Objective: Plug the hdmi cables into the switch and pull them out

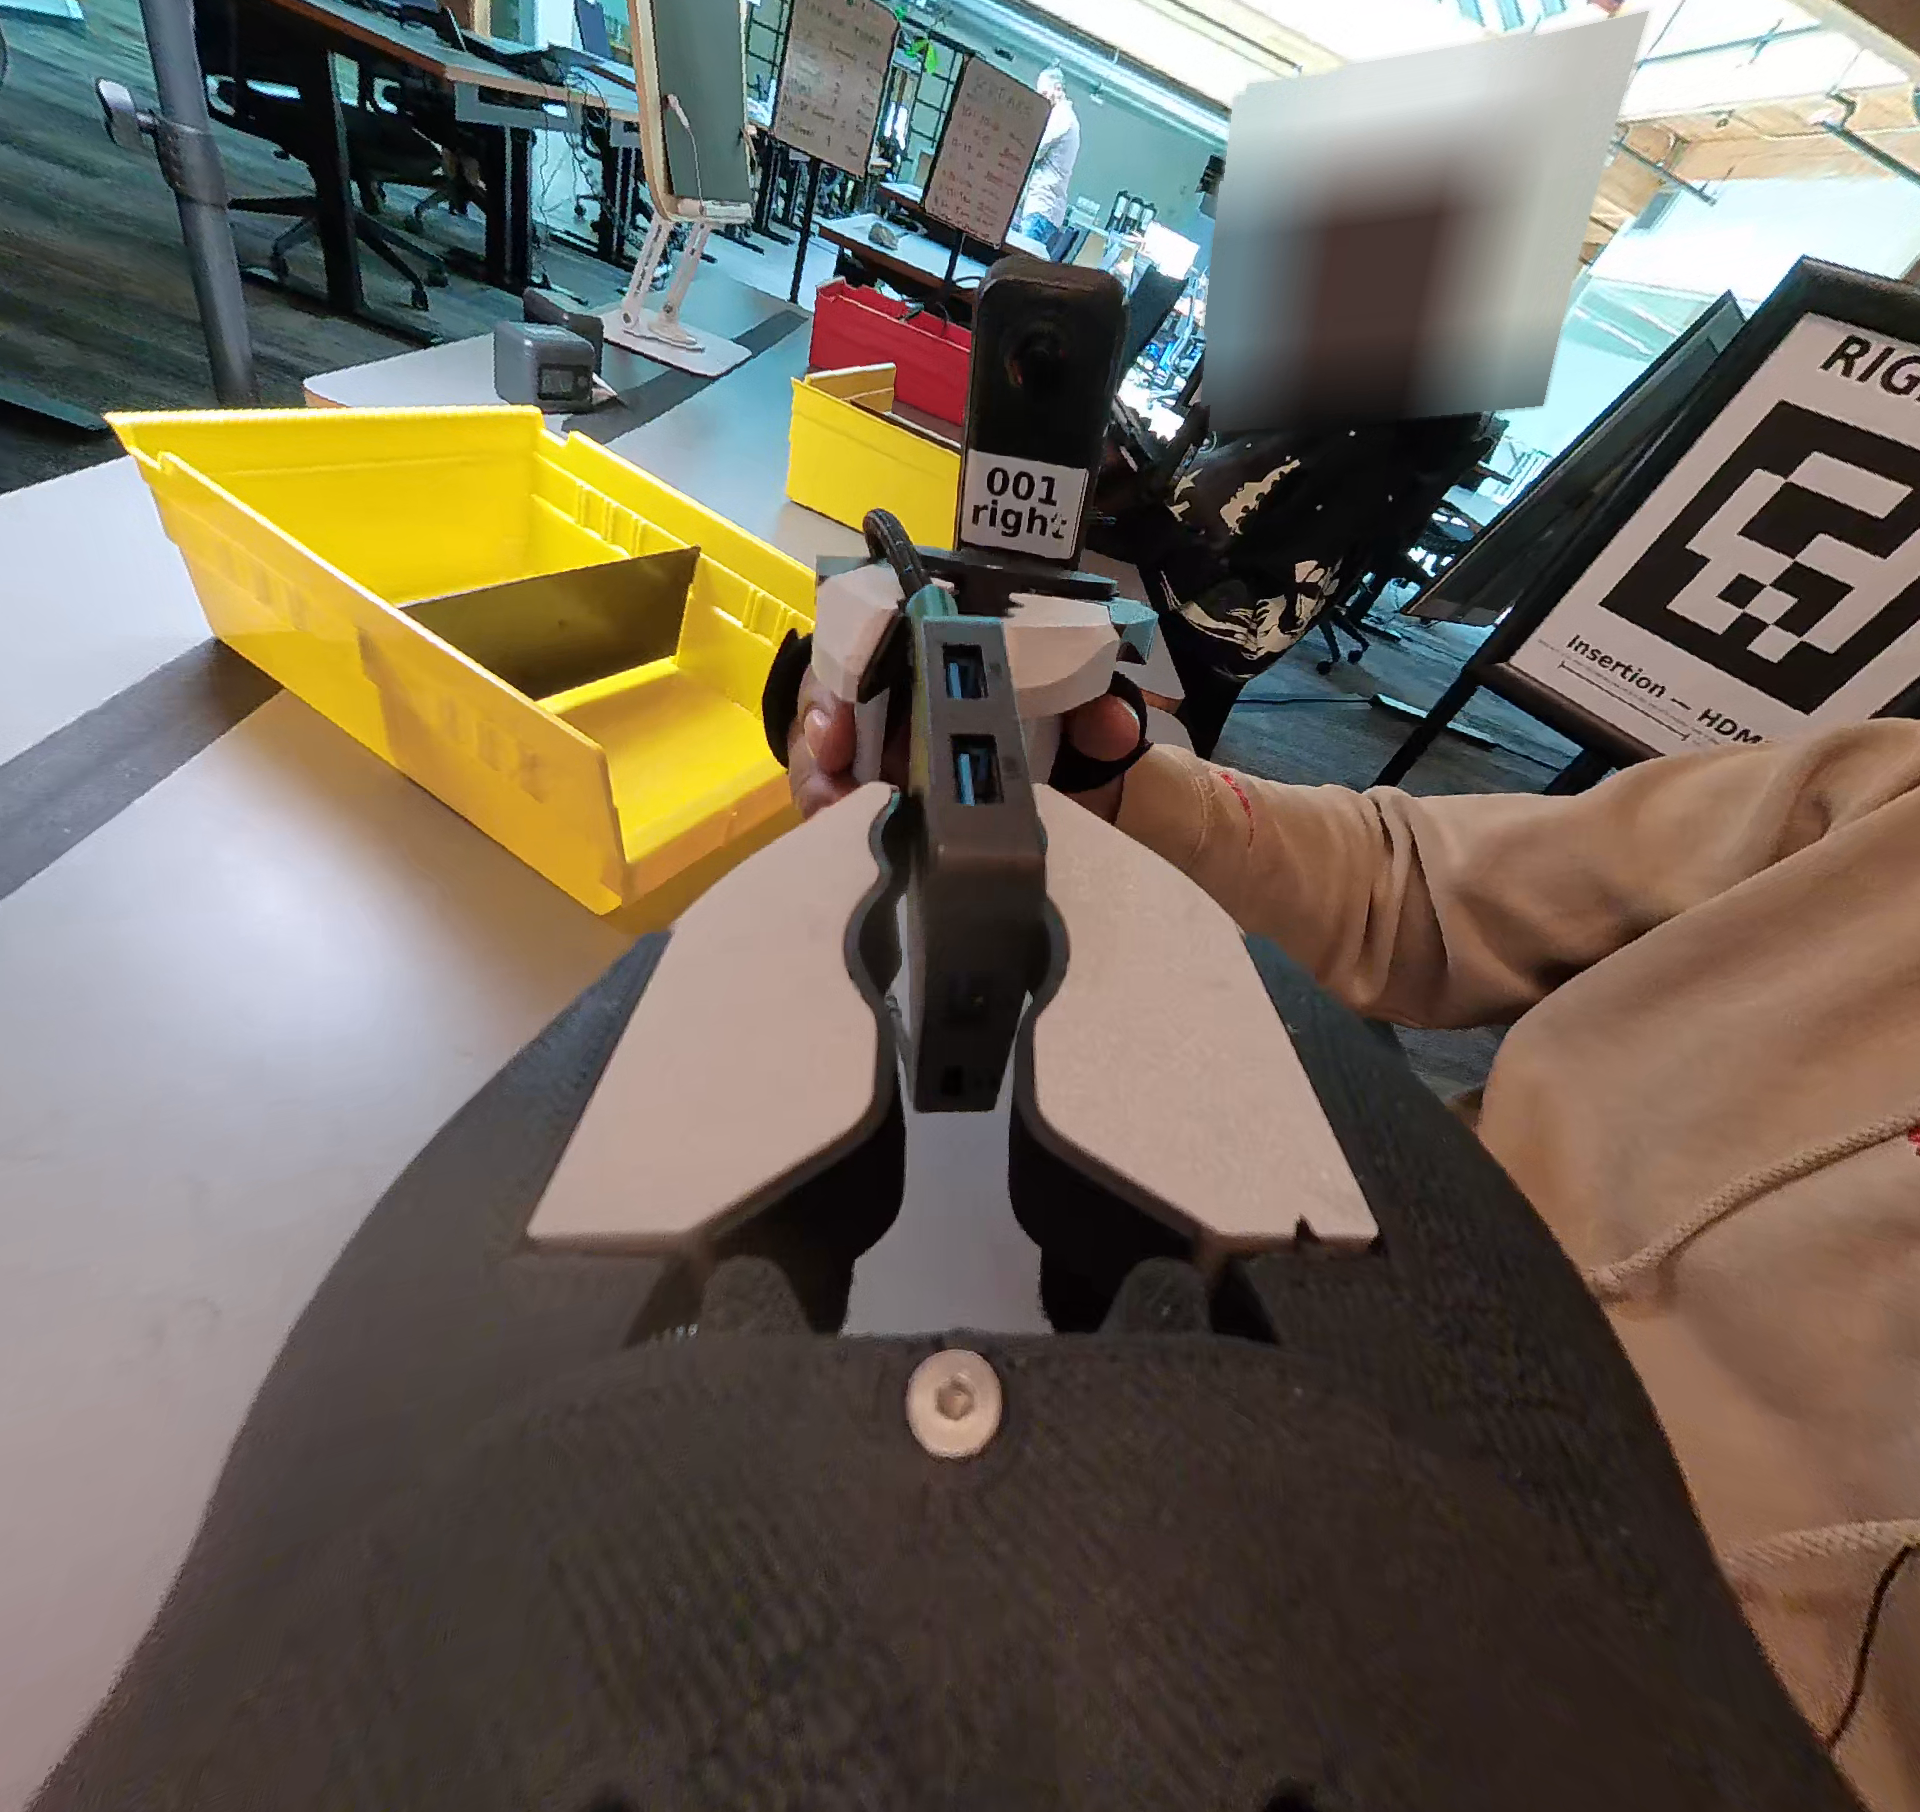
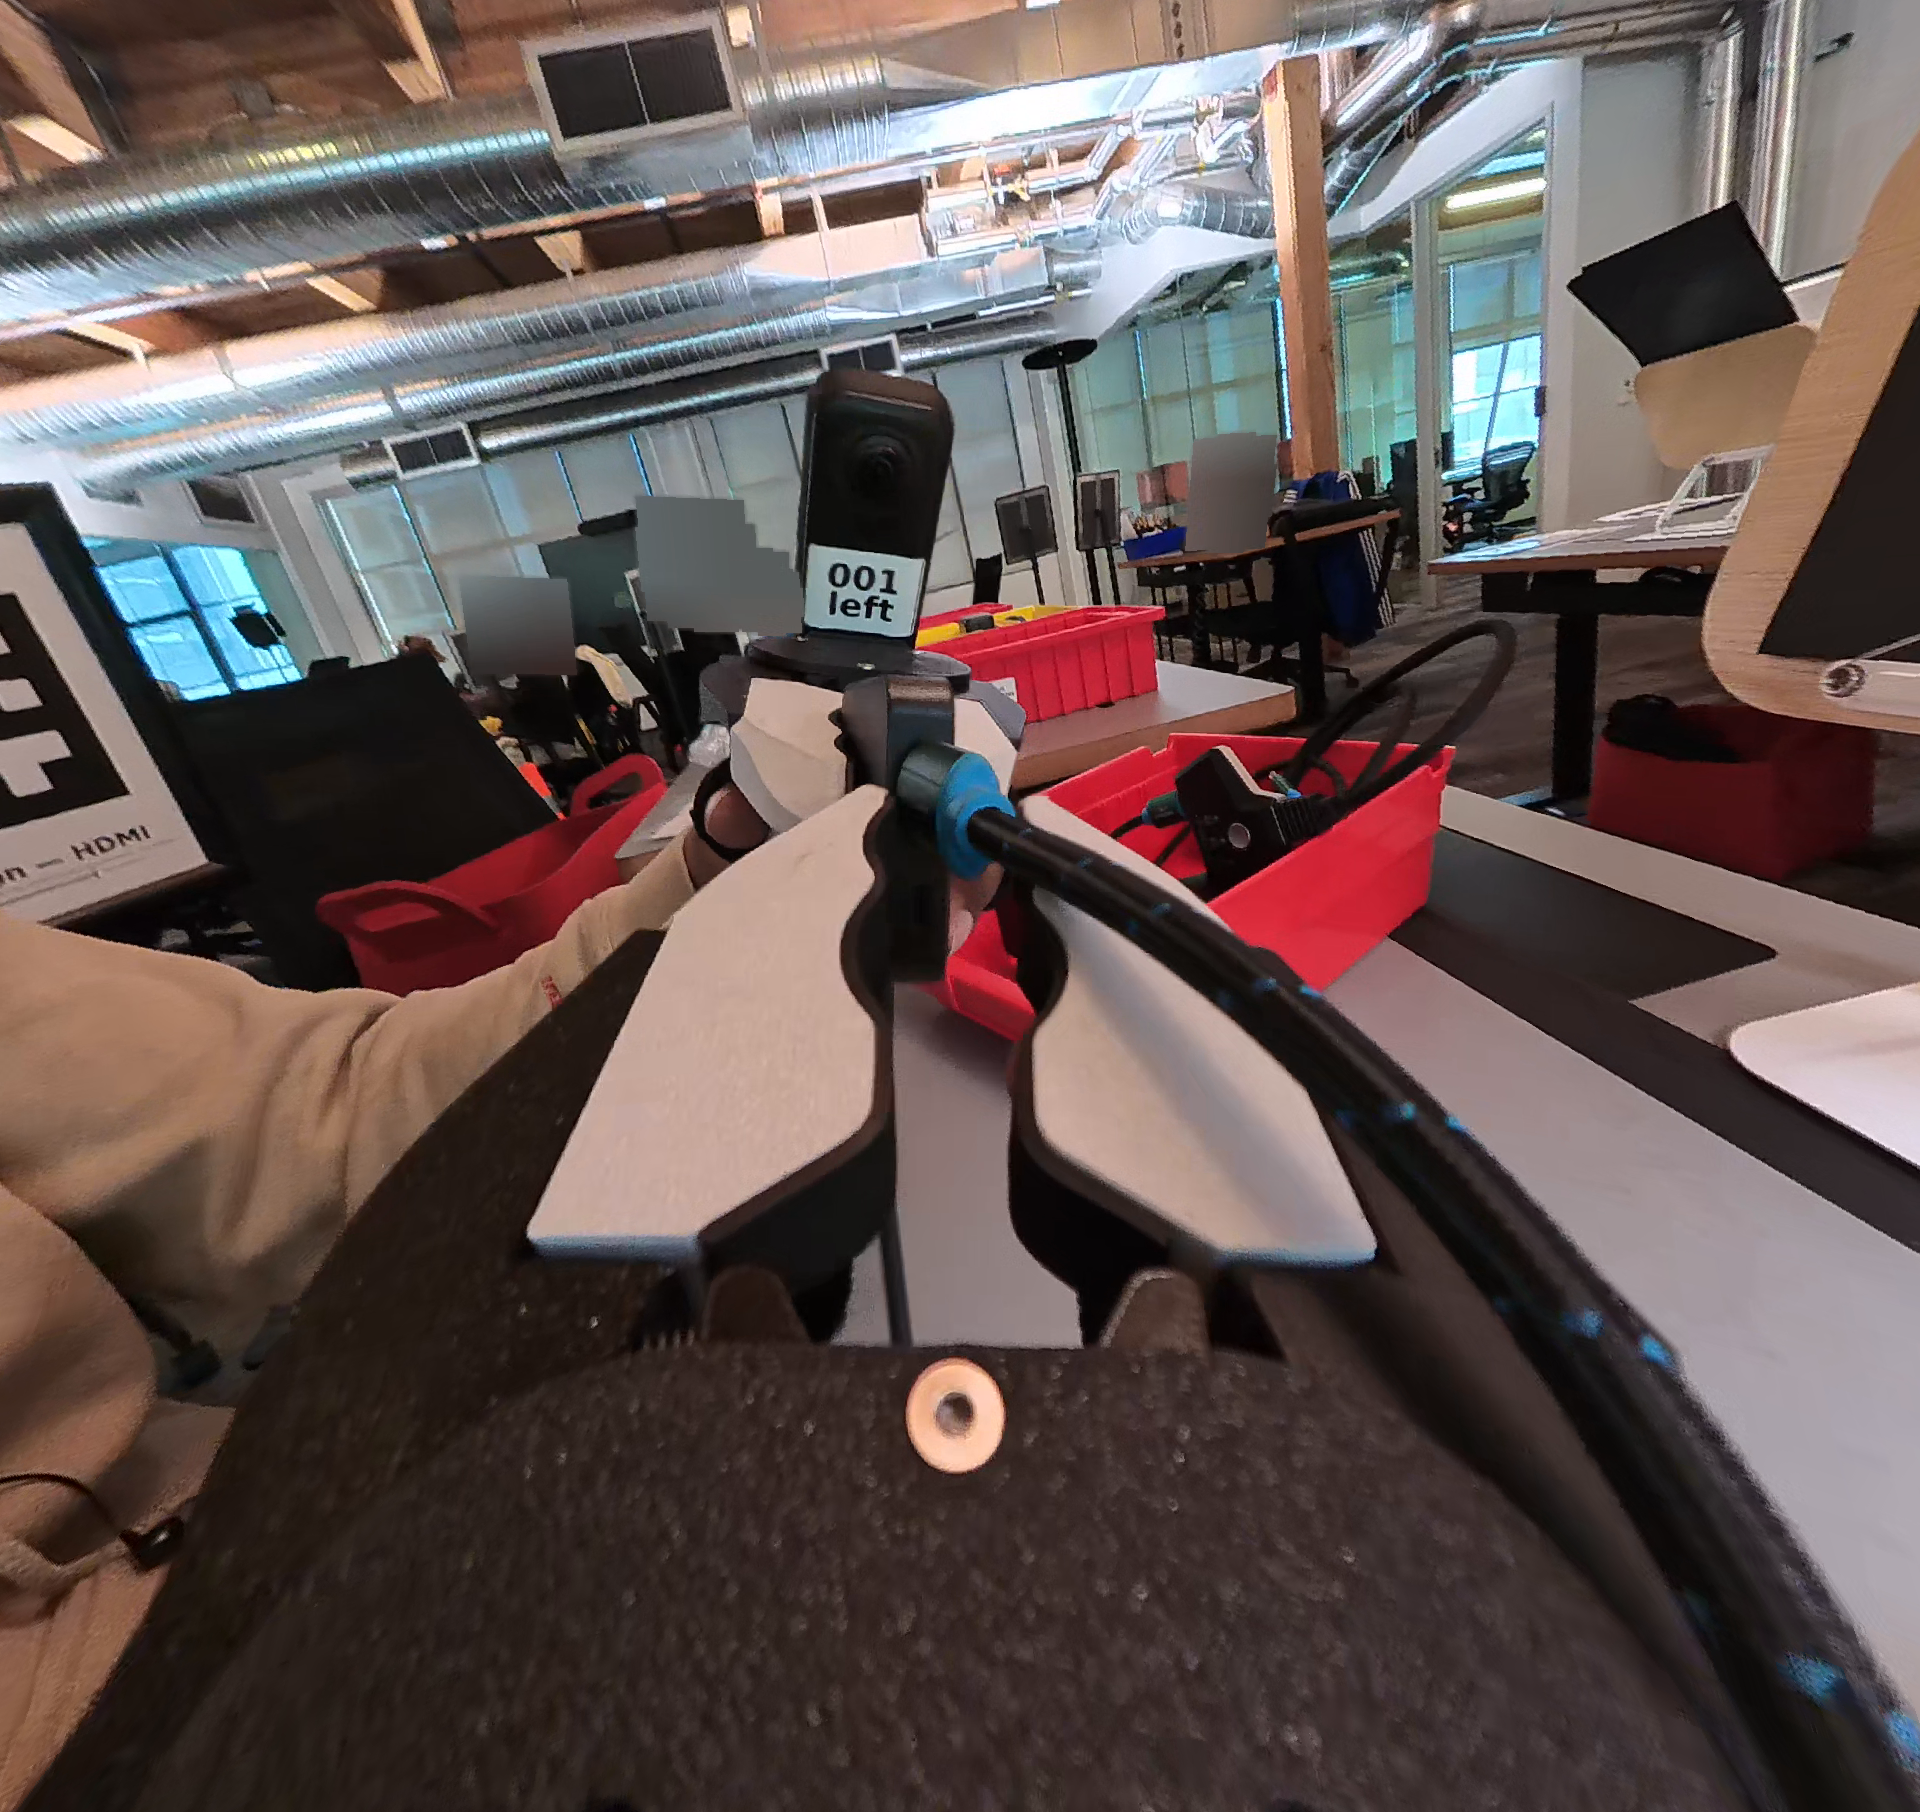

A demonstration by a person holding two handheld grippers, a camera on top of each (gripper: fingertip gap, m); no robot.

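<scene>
My left gripper [image 1: 956, 827] is shut on a grey switch [image 1: 971, 889] with blue ports on its side, and holds it above the table [image 1: 260, 931]. My right gripper [image 2: 951, 827] faces it and is shut on the dark HDMI plug [image 2: 914, 900] with a blue collar [image 2: 961, 812]. The braided black cable [image 2: 1195, 941] curves off to the lower right. The plug meets the far end of the switch [image 2: 899, 723]; how deep it sits is hidden. The right gripper also shows in the left wrist view [image 1: 914, 650], and the left gripper in the right wrist view [image 2: 873, 734].
A yellow bin [image 1: 416, 599] with a black divider lies on the table to the left. A red bin [image 2: 1330, 889] holding cables and an adapter sits behind the grippers. A red tub [image 2: 468, 915], a framed marker sign [image 1: 1766, 557] and a person's beige sleeve [image 1: 1455, 879] are close by. Left and right tips are no more than a few centimetres apart.
</scene>
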